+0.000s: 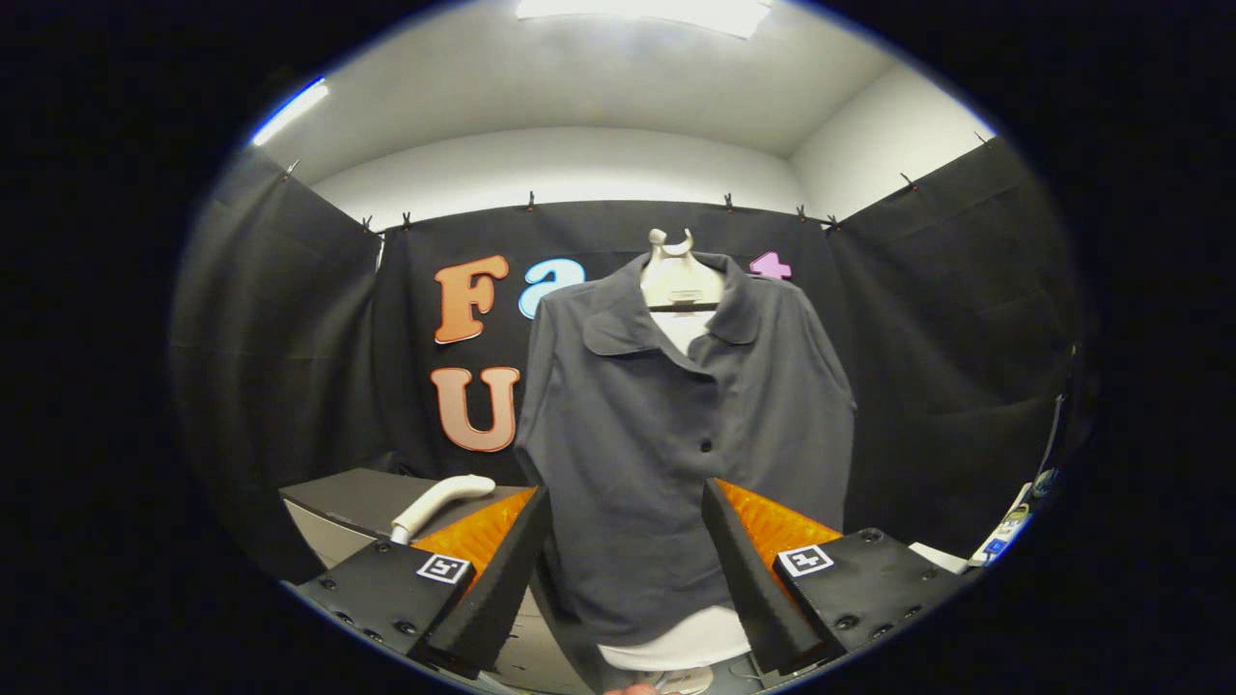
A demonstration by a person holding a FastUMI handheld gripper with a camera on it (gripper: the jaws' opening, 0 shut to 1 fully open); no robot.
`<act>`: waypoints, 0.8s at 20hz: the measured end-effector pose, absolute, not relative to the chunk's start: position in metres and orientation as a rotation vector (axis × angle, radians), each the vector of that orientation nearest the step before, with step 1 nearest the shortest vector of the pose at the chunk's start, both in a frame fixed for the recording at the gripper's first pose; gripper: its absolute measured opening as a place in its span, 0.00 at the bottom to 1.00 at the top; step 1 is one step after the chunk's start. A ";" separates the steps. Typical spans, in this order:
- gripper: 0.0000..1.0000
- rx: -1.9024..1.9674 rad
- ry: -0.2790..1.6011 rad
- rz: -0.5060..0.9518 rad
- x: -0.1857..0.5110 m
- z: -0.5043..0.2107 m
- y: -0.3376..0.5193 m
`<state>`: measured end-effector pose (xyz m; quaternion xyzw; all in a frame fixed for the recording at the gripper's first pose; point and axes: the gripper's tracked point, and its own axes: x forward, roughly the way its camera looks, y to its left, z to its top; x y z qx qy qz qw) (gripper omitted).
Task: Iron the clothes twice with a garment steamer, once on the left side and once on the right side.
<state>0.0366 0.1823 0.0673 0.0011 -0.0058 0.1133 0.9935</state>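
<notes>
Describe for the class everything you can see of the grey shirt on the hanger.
The grey shirt is dark, smooth-looking cloth with a flat collar, a placket with one dark button visible, and short-looking sleeves. It hangs upright on a pale hanger before the black cloth wall, with something white showing at neck and hem. The gripper is open; the shirt shows between and beyond its fingers, untouched.

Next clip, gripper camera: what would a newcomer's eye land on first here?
First, the dark grey shirt hanging on a pale hanger straight ahead, over a white underlayer, against the black booth wall. Next, the gripper: its two fingers stand open, empty, with the shirt's lower front seen between them. Then the white steamer handle lying on the grey table, beyond the left finger.
</notes>
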 end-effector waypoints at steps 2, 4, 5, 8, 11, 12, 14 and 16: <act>1.00 0.006 -0.015 0.252 0.048 0.079 0.213; 1.00 0.020 -0.018 0.297 0.056 0.089 0.251; 1.00 0.024 -0.011 0.323 0.061 0.090 0.273; 1.00 0.031 0.009 0.398 0.079 0.097 0.333; 1.00 0.068 0.037 0.473 0.095 0.097 0.392; 1.00 0.067 0.054 0.490 0.102 0.094 0.411; 1.00 0.043 0.089 0.509 0.117 0.079 0.442; 1.00 0.031 0.112 0.523 0.137 0.061 0.473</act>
